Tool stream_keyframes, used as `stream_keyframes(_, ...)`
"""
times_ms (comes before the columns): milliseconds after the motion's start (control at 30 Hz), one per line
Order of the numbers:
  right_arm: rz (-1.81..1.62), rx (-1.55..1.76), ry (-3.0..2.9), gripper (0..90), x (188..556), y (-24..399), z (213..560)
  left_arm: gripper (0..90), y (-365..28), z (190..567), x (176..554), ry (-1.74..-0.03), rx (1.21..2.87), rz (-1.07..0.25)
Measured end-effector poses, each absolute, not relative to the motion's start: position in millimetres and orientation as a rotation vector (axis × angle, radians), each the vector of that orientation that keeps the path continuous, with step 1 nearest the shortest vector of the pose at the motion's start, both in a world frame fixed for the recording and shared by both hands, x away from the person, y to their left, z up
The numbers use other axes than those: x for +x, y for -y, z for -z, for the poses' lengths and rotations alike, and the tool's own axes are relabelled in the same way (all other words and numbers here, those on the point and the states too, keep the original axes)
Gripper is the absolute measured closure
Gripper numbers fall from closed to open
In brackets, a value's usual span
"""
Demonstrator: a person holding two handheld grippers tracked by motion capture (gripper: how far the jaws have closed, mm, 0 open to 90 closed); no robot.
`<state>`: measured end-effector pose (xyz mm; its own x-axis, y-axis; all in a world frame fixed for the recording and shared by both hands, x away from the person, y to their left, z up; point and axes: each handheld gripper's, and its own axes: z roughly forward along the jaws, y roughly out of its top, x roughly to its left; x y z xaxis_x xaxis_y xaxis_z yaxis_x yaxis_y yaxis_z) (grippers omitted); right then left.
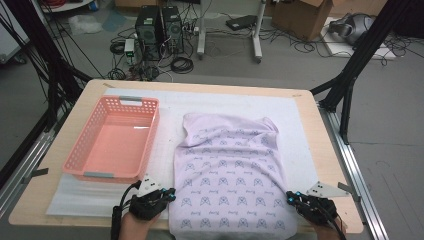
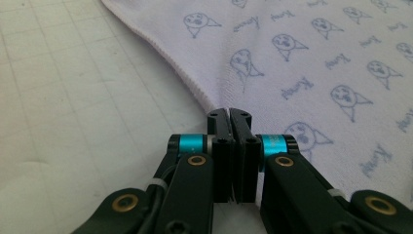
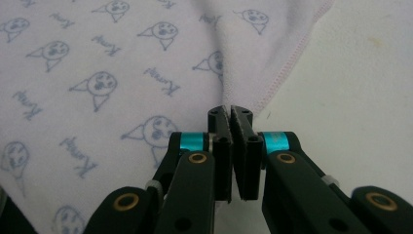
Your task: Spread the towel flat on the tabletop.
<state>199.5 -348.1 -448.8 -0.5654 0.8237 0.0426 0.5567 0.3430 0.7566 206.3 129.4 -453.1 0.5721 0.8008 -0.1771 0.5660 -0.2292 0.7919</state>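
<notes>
The garment is pinched at its side hems by the closed left gripper and right gripper; so thin a bite could be pulled free when lifted.

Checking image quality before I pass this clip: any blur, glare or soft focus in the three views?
High view: evenly lit, slightly soft, small glare inside the pink basket. Left gripper view: jaws sharp, the printed cloth softens with distance. Right gripper view: jaws sharp, the white table cover looks bright and washed out.
</notes>
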Motion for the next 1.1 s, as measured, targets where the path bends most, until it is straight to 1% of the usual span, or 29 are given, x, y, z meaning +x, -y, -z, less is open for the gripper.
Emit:
stream_keyframes(300,-1.049,1.190,-2.332,87.4,169.4,347.1,445.0,87.8,-138.4,449.8,182.0,-1.076,1.952,-0.317)
stream_keyframes(367,-1.048,1.172,-2.349,86.7,163.6,345.6,444.2,86.1,-136.9,449.6,180.2,-1.083,1.944,-0.318)
stream_keyframes(400,-1.049,1.164,-2.350,84.7,162.3,345.5,443.6,79.2,-135.0,449.8,180.9,-1.091,1.929,-0.333)
stream_keyframes(433,-1.056,1.176,-2.332,77.3,162.0,345.3,442.8,67.2,-133.4,449.6,183.3,-1.099,1.914,-0.348)
stream_keyframes(467,-1.074,1.200,-2.301,69.8,164.1,345.5,442.0,60.2,-132.4,449.1,186.7,-1.108,1.895,-0.362)
stream_keyframes(533,-1.116,1.241,-2.241,64.0,170.3,345.9,440.9,55.2,-131.2,448.5,195.5,-1.125,1.850,-0.373)
stream_keyframes(567,-1.113,1.253,-2.224,63.3,174.3,344.9,441.1,53.1,-130.4,449.0,200.1,-1.138,1.835,-0.371)
stream_keyframes(633,-1.096,1.273,-2.204,62.3,183.7,342.9,442.8,52.4,-130.1,451.1,208.1,-1.148,1.849,-0.367)
stream_keyframes(733,-1.087,1.302,-2.184,61.9,195.5,341.2,447.5,54.2,-129.4,454.5,216.1,-1.145,1.863,-0.346)
stream_keyframes(800,-1.072,1.320,-2.192,62.6,199.9,339.2,450.7,57.2,-125.9,455.6,216.5,-1.117,1.881,-0.375)
stream_keyframes(833,-1.075,1.317,-2.184,63.2,200.4,338.2,450.8,60.3,-123.3,456.4,215.1,-1.091,1.904,-0.419)
stream_keyframes(867,-1.067,1.312,-2.186,65.2,200.5,337.6,450.8,64.5,-121.2,457.5,212.6,-1.075,1.921,-0.472)
stream_keyframes(900,-1.065,1.311,-2.186,70.9,200.0,337.4,450.9,68.5,-120.4,458.2,211.0,-1.073,1.918,-0.487)
stream_keyframes(933,-1.082,1.322,-2.194,83.1,199.7,338.2,450.7,76.5,-120.5,457.1,209.9,-1.071,1.926,-0.470)
stream_keyframes(967,-1.104,1.338,-2.209,83.9,199.6,339.2,450.6,86.9,-118.7,455.9,209.0,-1.075,1.938,-0.480)
stream_keyframes(1033,-1.099,1.331,-2.215,85.3,198.9,339.3,450.1,87.7,-117.0,453.4,206.5,-1.087,1.955,-0.494)
stream_keyframes(1100,-1.096,1.318,-2.223,85.7,197.0,340.1,449.3,87.8,-121.5,452.8,202.1,-1.101,1.943,-0.461)
